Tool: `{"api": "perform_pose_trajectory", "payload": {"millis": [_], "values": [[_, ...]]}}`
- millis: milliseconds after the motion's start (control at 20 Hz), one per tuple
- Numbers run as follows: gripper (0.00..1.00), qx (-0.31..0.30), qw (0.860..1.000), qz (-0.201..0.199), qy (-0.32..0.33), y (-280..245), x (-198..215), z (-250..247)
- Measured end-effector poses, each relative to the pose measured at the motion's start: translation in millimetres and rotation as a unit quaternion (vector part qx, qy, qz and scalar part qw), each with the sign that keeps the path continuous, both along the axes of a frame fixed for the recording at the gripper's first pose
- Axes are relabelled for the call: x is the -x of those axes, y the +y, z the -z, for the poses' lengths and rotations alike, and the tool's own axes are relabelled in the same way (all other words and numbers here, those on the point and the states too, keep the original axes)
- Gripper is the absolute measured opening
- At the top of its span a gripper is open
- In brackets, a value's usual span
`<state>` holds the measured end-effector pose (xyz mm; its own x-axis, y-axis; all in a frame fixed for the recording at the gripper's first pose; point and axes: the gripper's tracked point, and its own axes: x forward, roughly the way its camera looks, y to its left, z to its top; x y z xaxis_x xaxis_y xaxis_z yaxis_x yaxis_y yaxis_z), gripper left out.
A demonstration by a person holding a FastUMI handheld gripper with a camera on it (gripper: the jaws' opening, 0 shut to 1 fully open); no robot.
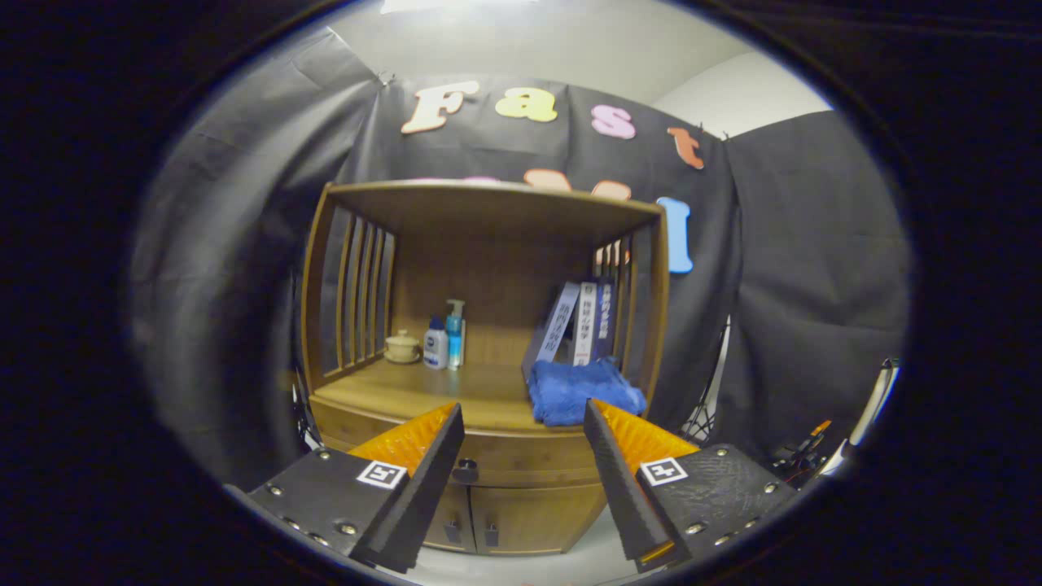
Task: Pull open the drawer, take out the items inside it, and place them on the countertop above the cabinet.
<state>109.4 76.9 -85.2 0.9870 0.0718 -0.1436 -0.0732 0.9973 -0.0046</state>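
A wooden cabinet (488, 268) with slatted sides stands ahead of me. Its drawer (521, 452) is closed under the countertop (407, 391), and the small dark drawer knob (466, 470) shows between my fingers, a short way beyond them. My gripper (523, 419) is open with nothing between its fingers, held in front of the drawer front. A crumpled blue cloth (582, 391) lies on the countertop's right front, just beyond the right fingertip. The drawer's inside is hidden.
At the back left of the countertop stand a small lidded cup (402, 345), a white bottle (435, 343) and a blue pump bottle (455, 332). Books (580, 321) lean at the back right. Two lower doors (505, 521) sit beneath the drawer. Cables (802, 452) lie right of the cabinet.
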Motion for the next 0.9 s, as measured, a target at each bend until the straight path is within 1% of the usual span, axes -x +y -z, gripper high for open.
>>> {"api": "perform_pose_trajectory", "payload": {"millis": [150,250,300,400,550,600,650,700,800,900], "values": [[0.89,-0.017,0.998,-0.030,0.047,26,-31,47],[0.89,-0.033,0.997,-0.032,0.066,35,-49,73],[0.85,-0.038,0.996,-0.029,0.077,37,-56,83],[0.76,-0.053,0.992,-0.039,0.108,50,-73,114],[0.76,-0.067,0.985,-0.047,0.150,62,-94,157],[0.76,-0.063,0.984,-0.037,0.165,63,-98,169],[0.64,-0.061,0.981,-0.044,0.179,69,-106,182],[0.62,-0.057,0.979,-0.049,0.191,73,-113,194],[0.61,-0.057,0.975,-0.062,0.205,81,-113,205],[0.61,-0.050,0.976,-0.059,0.204,78,-115,212]]}}
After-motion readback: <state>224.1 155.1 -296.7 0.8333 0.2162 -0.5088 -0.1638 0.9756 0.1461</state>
